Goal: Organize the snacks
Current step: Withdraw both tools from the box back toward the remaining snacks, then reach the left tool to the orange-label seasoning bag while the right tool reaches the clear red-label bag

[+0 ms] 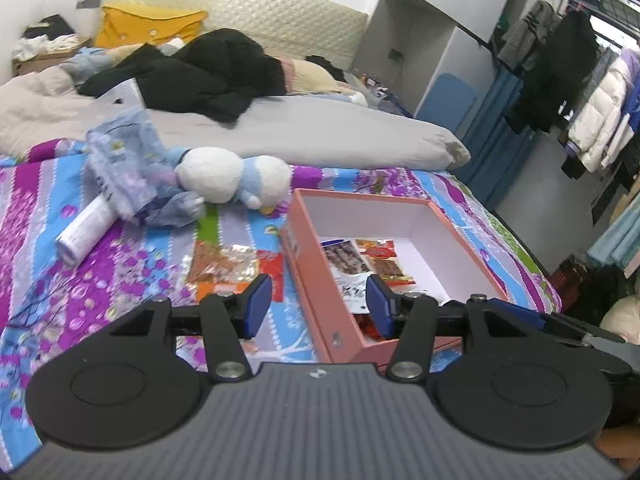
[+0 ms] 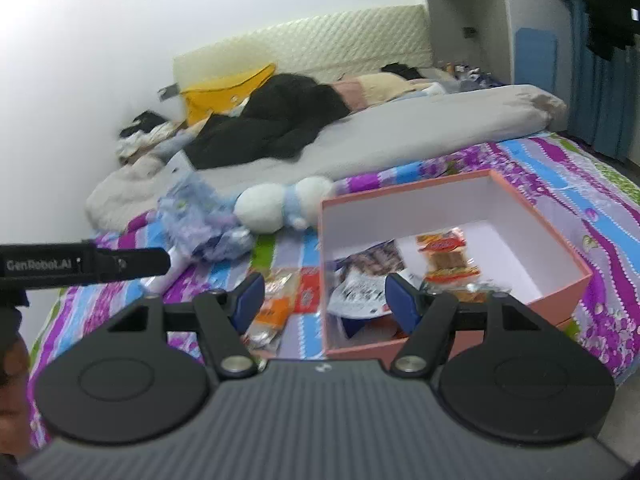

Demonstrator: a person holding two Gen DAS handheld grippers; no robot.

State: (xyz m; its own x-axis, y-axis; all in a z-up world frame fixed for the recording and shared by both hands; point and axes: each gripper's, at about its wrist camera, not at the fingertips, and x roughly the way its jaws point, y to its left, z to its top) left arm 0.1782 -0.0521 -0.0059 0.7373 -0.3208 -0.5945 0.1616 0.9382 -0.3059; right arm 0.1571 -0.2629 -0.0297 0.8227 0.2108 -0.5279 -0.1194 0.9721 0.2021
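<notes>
A pink cardboard box (image 1: 308, 276) with a white inside lies open on the patterned bedspread; it also shows in the right wrist view (image 2: 576, 268). Several snack packets (image 1: 360, 260) lie inside it, seen too in the right wrist view (image 2: 444, 260). More snack packets (image 1: 224, 264) lie on the bedspread left of the box, also in the right wrist view (image 2: 280, 300). My left gripper (image 1: 318, 304) is open and empty above the box's left wall. My right gripper (image 2: 324, 300) is open and empty over the box's near left corner.
A white and blue plush toy (image 1: 236, 180), a crumpled bluish bag (image 1: 124, 164) and a white tube (image 1: 86, 228) lie behind the loose packets. A grey duvet (image 1: 320, 132) and black clothes (image 1: 208, 72) cover the far bed. Clothes hang on a rack (image 1: 580, 92) at right.
</notes>
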